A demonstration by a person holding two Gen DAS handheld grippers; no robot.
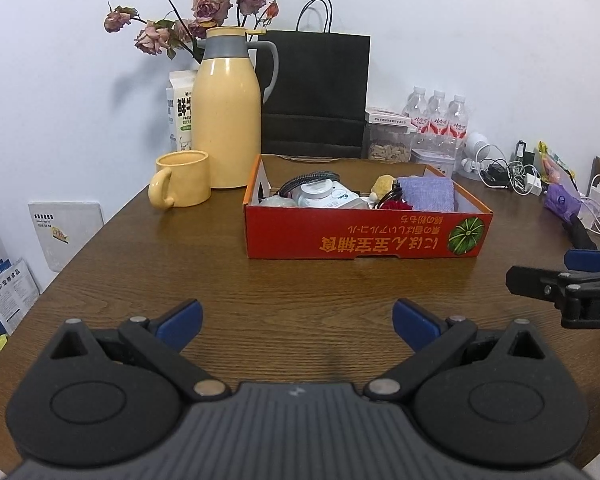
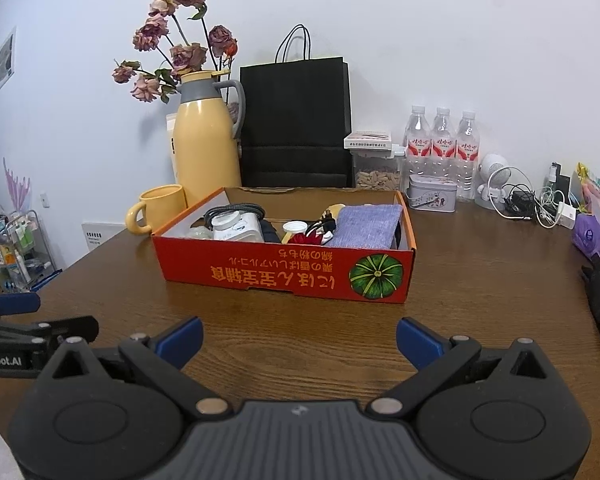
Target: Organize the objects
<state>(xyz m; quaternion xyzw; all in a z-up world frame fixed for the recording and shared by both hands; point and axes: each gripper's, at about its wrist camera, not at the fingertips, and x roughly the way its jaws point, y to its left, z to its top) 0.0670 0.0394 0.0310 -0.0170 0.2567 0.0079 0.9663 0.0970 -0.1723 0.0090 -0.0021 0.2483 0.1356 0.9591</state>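
The left gripper [image 1: 296, 322] is hovering low over the brown table [image 1: 140, 264], its blue-padded fingers [image 1: 180, 320] spread wide and gripping nothing. The right gripper [image 2: 298, 338] is hovering the same way, fingers [image 2: 420, 340] wide apart and empty. In the left wrist view the right gripper is showing at 3 o'clock; in the right wrist view the left gripper is showing at 9 o'clock.

The red cardboard box [image 1: 364, 236] is sitting at 12 o'clock from both grippers, with bare table between. Inside it, a white device with a black cable [image 1: 324, 192] is lying toward the left, a purple cloth [image 1: 428, 194] toward the right, and small items between them, too crowded to tell apart.

Around the box, a yellow mug [image 1: 182, 180] is standing at 10 o'clock, just beside a tall yellow thermos [image 1: 226, 112]. Dried roses [image 1: 196, 8] are rising behind the thermos. A black paper bag [image 1: 316, 88] is standing directly behind the box. At 1 o'clock three water bottles [image 1: 436, 116] are lined up near a clear container [image 1: 388, 140]. A tangle of white chargers and cables [image 1: 512, 176] is cluttering the 2 o'clock edge, next to a purple pouch [image 1: 562, 200].
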